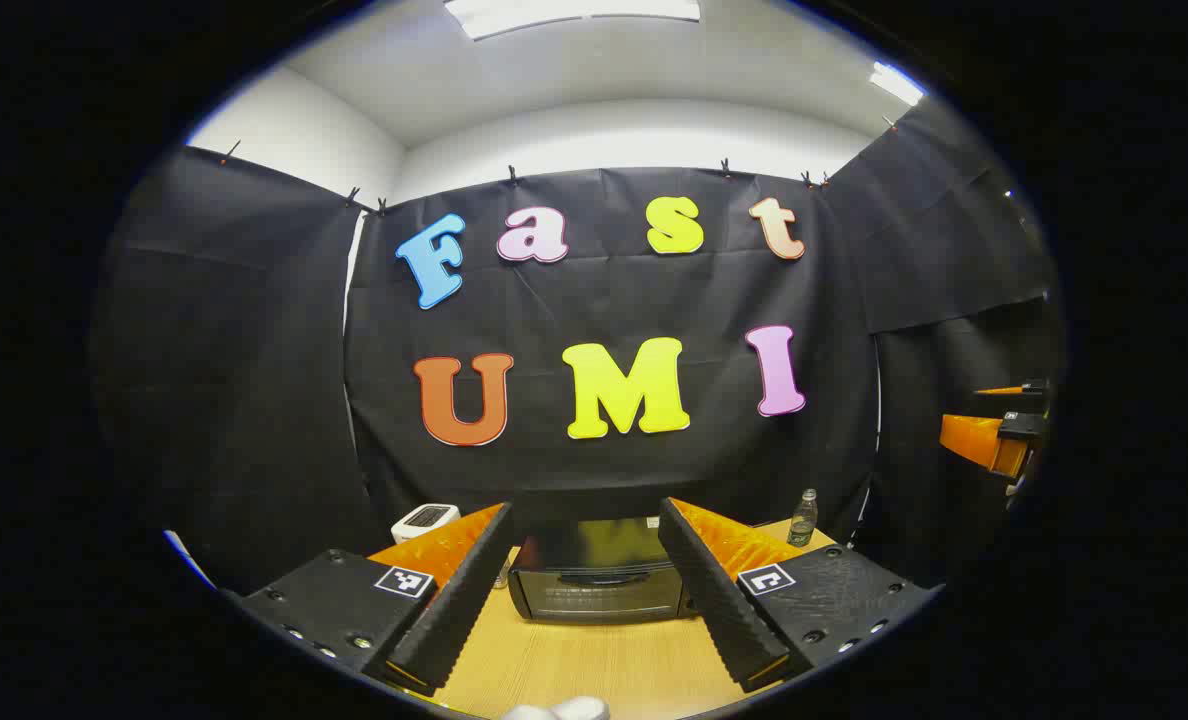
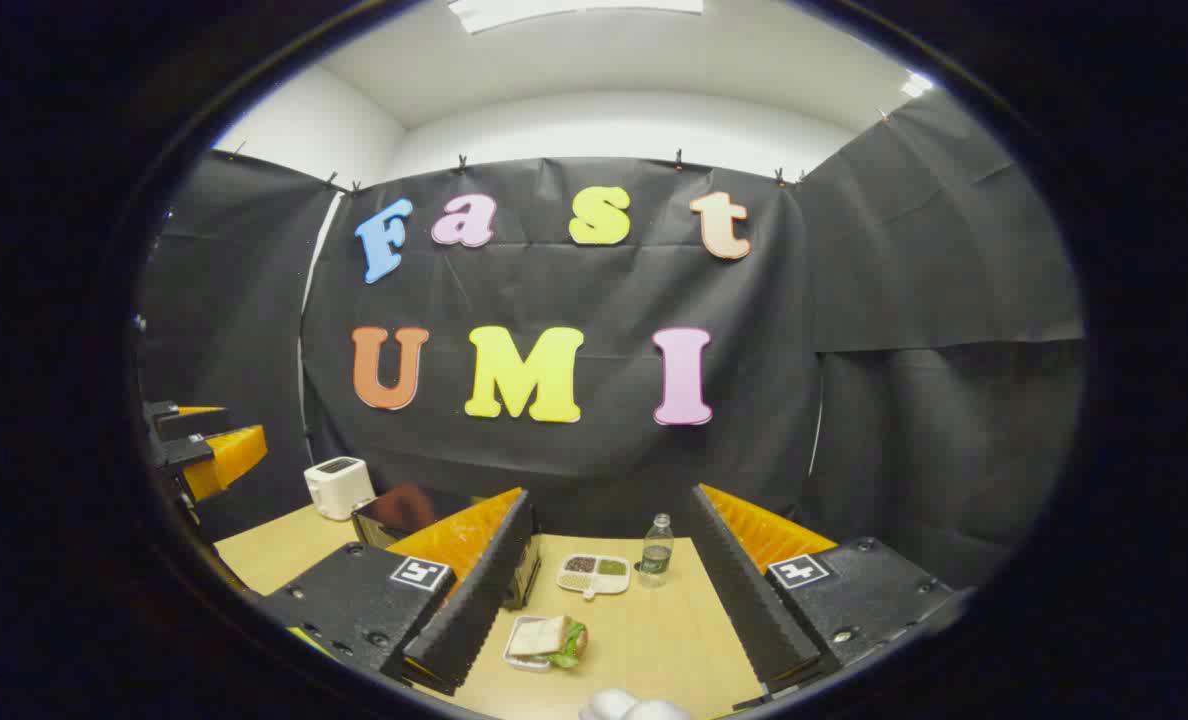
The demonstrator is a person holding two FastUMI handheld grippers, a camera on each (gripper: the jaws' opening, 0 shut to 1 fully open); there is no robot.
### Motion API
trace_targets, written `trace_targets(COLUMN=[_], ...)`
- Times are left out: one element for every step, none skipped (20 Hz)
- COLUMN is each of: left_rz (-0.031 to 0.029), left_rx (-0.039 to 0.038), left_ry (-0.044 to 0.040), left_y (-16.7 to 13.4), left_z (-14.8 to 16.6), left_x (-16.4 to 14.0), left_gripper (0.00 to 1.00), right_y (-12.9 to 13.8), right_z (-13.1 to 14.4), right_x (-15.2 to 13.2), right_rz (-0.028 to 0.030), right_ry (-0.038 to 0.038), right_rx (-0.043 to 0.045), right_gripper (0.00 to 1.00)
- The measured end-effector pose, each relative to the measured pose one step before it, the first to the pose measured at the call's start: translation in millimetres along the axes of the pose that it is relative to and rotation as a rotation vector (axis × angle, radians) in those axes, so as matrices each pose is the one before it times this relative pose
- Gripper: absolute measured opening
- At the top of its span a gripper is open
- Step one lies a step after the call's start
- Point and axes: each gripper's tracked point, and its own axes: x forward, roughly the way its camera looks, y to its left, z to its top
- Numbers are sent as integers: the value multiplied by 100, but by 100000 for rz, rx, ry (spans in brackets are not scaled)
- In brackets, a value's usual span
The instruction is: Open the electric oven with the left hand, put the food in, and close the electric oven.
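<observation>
Black cloth booth, wooden table (image 1: 594, 665) below. Oven (image 1: 599, 580) sits shut, straight ahead between your left tongs' (image 1: 586, 590) fingers, well apart. Door looks stiff, glass front; grab dark handle bar near top, pull gently. Sandwich (image 2: 551, 637) on small tray, just ahead between your right tongs' (image 2: 609, 600) fingers; soft, light, squashes easy, so lift by tray edge. Both tongs spread wide, holding nothing.
</observation>
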Motion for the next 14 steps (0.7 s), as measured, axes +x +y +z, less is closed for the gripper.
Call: trace_targets(left_rz=[314,177,129,148,63,136,83,123,-72,3,59,34,-128,-333], left_rx=[-251,-128,92,109,31,71,55,41,57,163,229,98,-343,-402], left_ry=[391,-12,58,-36,155,177,-76,81,-312,113,27,55,499,120], left_y=[109,125,2,1,-5,66,-38,29,-12,-47,-40,19,-114,-165], left_z=[-183,-9,40,-183,-120,-63,-23,-49,1,-29,-140,-224,-422,-311], left_x=[177,164,117,88,85,120,113,135,53,145,89,122,285,395], left_gripper=[95,95,95,95,95,95,95,95,95,95,95,95,95,95], right_y=[-136,-30,26,-120,-62,55,20,64,44,75,91,-41,-35,-64], right_z=[28,4,200,91,51,-23,49,-109,-60,47,25,-63,64,-98], right_x=[48,94,128,74,130,221,15,44,173,100,132,127,123,111], right_rz=[-86,-72,-38,-28,-72,147,124,238,226,205,222,146,27,-90], right_ry=[20,-98,-124,-99,-207,180,-69,65,60,59,112,-41,14,-54], right_rx=[-1,1,-71,-310,-234,-100,1,-38,-93,-104,-84,-54,-148,-99], right_gripper=[91,100,100,91,91,91,91,91,100,91,91,91,91,91])
